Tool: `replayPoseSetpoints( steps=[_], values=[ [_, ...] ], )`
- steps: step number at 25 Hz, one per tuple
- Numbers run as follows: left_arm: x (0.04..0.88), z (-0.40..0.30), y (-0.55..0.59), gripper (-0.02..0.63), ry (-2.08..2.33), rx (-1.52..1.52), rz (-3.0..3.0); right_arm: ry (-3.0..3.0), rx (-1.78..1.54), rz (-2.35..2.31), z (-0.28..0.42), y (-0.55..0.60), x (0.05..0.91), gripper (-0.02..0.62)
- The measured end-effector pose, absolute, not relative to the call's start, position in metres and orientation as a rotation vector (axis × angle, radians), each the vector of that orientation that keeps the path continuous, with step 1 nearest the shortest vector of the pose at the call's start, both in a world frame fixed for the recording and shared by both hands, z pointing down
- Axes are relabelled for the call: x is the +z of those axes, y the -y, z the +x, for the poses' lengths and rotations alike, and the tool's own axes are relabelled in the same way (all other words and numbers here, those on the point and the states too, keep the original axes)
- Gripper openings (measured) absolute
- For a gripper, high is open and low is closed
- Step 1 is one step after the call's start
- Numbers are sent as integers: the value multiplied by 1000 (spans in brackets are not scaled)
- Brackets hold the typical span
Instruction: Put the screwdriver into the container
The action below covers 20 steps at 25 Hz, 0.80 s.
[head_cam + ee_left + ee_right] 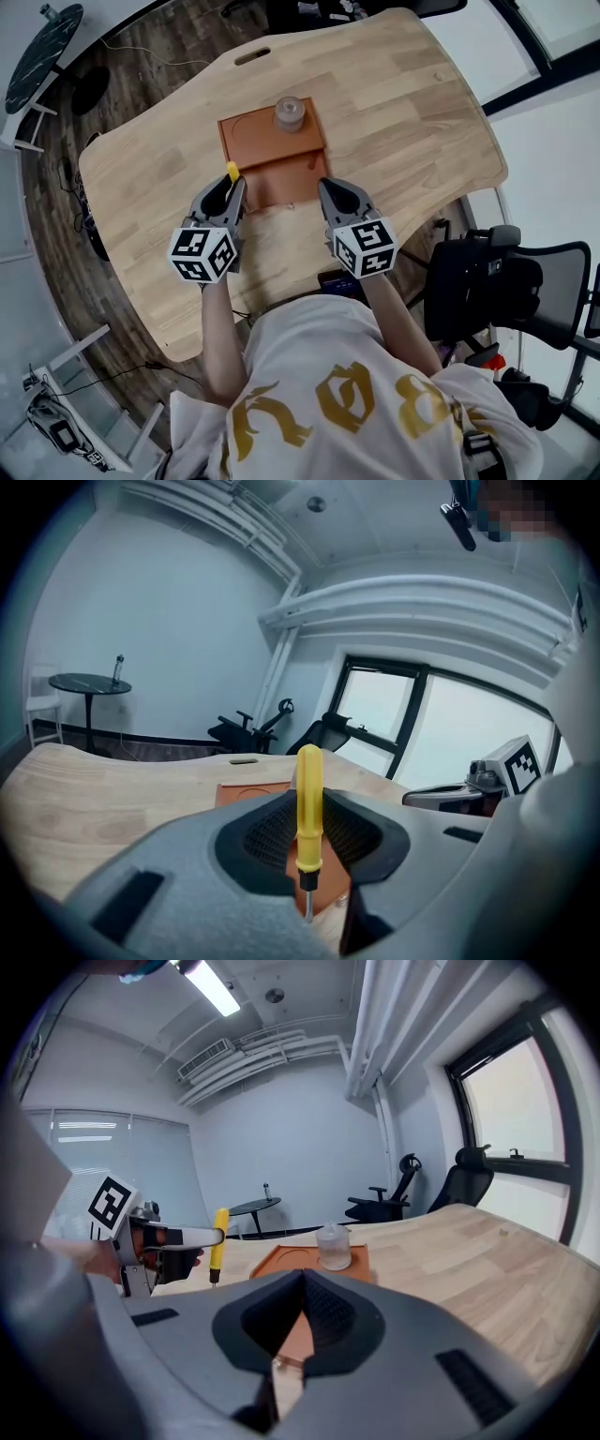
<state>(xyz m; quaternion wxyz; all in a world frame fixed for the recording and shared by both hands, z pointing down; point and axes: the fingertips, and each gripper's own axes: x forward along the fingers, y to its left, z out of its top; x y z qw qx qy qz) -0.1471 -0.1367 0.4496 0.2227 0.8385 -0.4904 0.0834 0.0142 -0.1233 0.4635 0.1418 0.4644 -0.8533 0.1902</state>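
A yellow-handled screwdriver (309, 803) stands upright, blade down, with my left gripper (307, 829) shut on its handle. From the head view its yellow tip (232, 171) pokes out of the left gripper (232, 185), just off the near left corner of an orange-brown tray (281, 173). A clear lidded container (290, 113) stands on the tray's far part. My right gripper (327, 187) hovers at the tray's near right corner, shut with nothing in it. The right gripper view shows the container (333, 1246), the tray (286, 1258) and the held screwdriver (217, 1235) off to the left.
The tray lies on a curved wooden table (403, 122) with a slot (251, 56) near its far edge. A black office chair (511, 281) stands to the right. A round black side table (42, 42) is at the far left.
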Motion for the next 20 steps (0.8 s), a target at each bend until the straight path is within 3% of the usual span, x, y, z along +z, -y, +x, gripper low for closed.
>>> replayPoseSetpoints(
  steps=[20],
  values=[
    [500, -145, 158, 83, 1276, 378, 2291, 2395, 621, 1289, 13, 153, 501, 11]
  ],
)
